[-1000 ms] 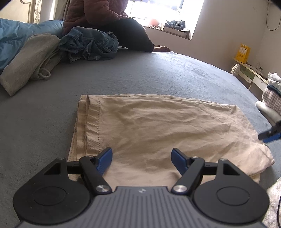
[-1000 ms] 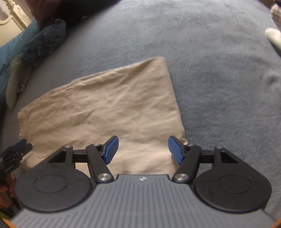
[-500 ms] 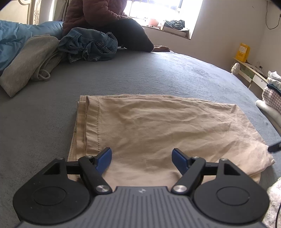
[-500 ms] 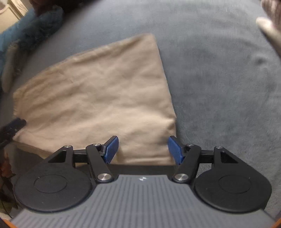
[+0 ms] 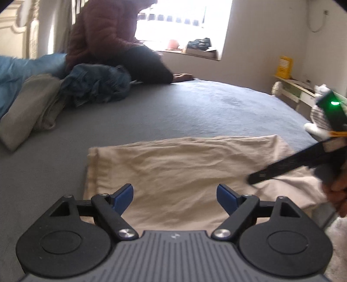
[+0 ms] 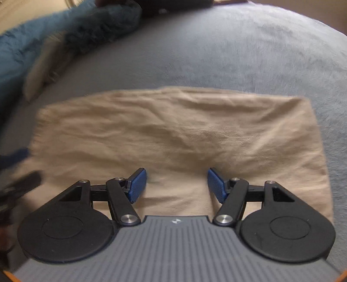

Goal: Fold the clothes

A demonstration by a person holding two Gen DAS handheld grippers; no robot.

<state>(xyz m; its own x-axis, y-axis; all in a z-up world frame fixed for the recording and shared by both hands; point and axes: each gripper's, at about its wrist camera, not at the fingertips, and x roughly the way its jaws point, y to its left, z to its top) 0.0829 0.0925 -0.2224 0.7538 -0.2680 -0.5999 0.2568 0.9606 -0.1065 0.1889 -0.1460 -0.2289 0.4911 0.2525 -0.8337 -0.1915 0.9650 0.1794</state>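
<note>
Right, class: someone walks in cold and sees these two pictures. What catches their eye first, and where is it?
First, the wrinkled beige folded cloth lying flat on the grey bed cover, just ahead of both open grippers, left gripper and right gripper. Next, the crumpled blue denim garment at the far left of the bed, beside a seated person in a dark red jacket below the bright window.

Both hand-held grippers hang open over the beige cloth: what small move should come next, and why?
Probably lower the left hand-held gripper to the near edge of the flat, wrinkled beige cloth on the grey bed cover. Like the right hand-held gripper, it is open and holds nothing.
</note>
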